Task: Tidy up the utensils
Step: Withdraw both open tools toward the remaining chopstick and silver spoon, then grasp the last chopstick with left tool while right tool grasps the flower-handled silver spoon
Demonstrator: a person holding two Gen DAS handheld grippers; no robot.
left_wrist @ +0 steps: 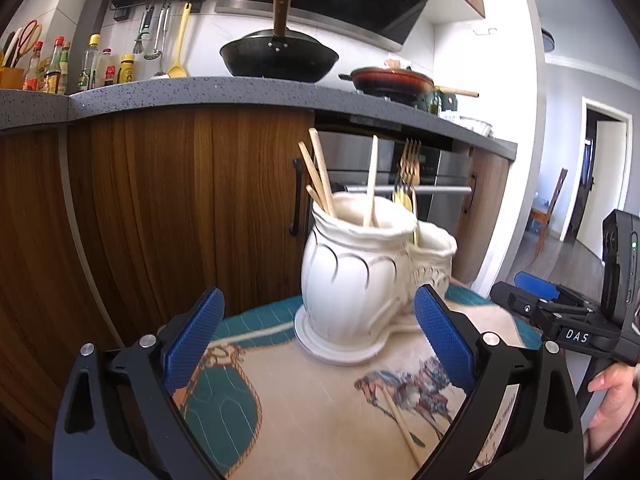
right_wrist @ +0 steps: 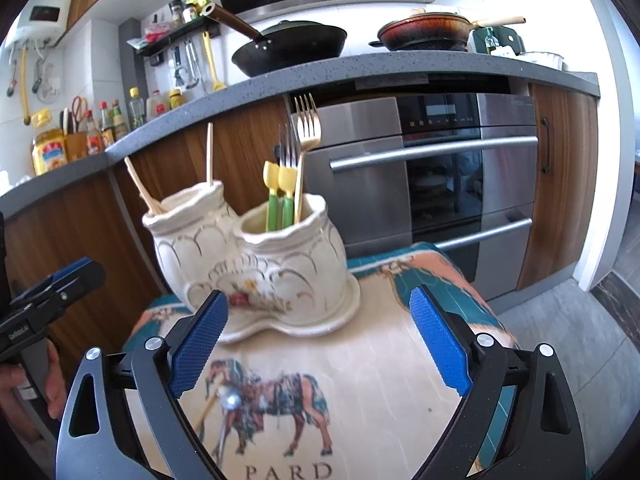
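Left claw (left_wrist: 318, 338) is hovering wide and empty beside the last chopstick (left_wrist: 402, 424) lying on the bench cloth (left_wrist: 320, 408) — pinching it mid-length looks best — while the right claw (right_wrist: 320, 340) is gaping too.

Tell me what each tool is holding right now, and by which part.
Nothing is held. The left tool and the right tool both stand open and empty, with one chopstick lying loose on the cloth.

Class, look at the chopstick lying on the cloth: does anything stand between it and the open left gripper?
Nothing visible does. The chopstick lies bare on the cloth, just before the left gripper, beside its right finger.
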